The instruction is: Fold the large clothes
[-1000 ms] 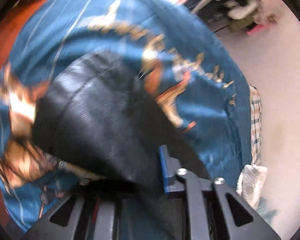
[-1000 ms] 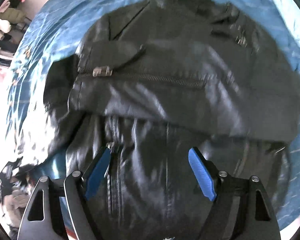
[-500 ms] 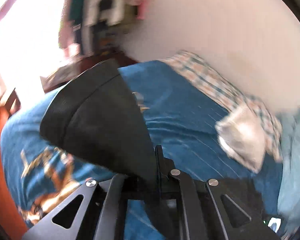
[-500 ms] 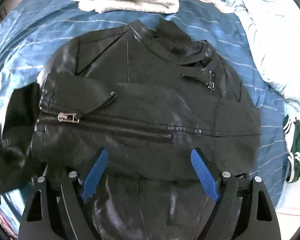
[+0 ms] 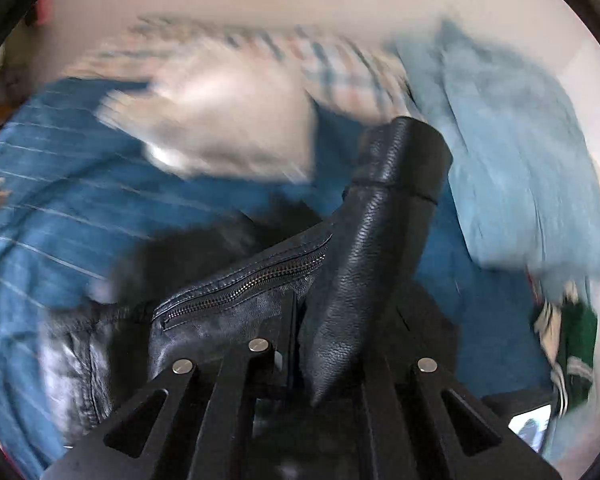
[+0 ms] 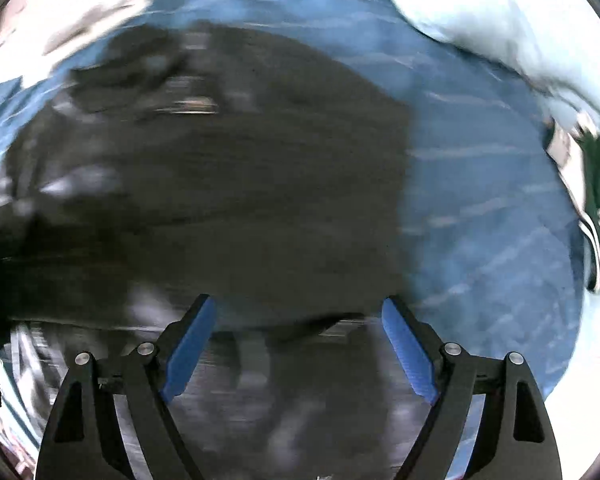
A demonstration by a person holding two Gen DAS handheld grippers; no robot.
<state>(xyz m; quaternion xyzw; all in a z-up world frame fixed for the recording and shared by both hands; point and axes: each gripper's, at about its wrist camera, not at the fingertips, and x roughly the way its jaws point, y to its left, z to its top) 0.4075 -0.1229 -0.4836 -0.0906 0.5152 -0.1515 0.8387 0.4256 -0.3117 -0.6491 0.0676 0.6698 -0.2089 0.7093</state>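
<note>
A black leather jacket (image 6: 228,184) lies on a blue striped bedspread (image 6: 480,208). My left gripper (image 5: 324,340) is shut on the jacket's sleeve (image 5: 380,232) and holds it up, the cuff pointing away over the jacket body. A zipper (image 5: 252,284) runs along the sleeve beside the fingers. My right gripper (image 6: 300,344) is open and empty, hovering just above the lower part of the jacket. Its blue pads (image 6: 188,352) stand wide apart. The right wrist view is blurred by motion.
A white folded towel (image 5: 220,128) and a plaid cloth (image 5: 340,68) lie at the head of the bed. A light blue blanket (image 5: 520,168) lies to the right, with a green and white garment (image 5: 572,352) beside it. A wall stands behind.
My left gripper has swung the sleeve from the bed's left side up and over toward the jacket body. My right gripper has drifted right over the jacket, still open.
</note>
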